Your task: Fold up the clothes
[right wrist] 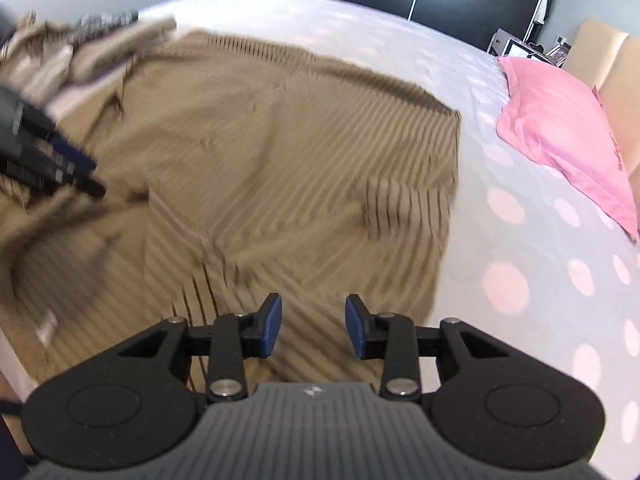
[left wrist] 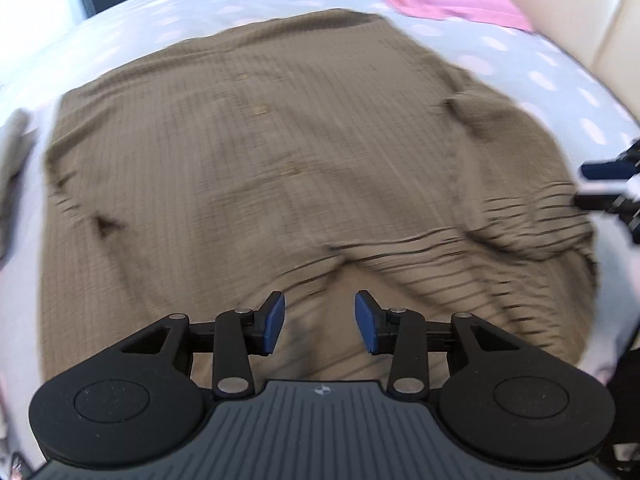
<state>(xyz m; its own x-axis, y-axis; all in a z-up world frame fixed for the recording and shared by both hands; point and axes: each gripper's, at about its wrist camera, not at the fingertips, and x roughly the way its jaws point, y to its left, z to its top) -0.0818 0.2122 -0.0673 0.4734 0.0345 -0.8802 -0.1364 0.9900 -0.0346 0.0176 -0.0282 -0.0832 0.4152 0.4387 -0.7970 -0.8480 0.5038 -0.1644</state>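
Jaws spread on both grippers above brown garment (left wrist: 256, 152) on dotted bedsheet (right wrist: 520, 240), pink pillow (right wrist: 560, 128) beyond.

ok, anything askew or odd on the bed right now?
Nothing damaged or spilled. The brown garment lies spread on the dotted sheet but rumpled: its near right part is bunched into folds. Other clothes sit heaped past its far edge. Both grippers hang open, empty.
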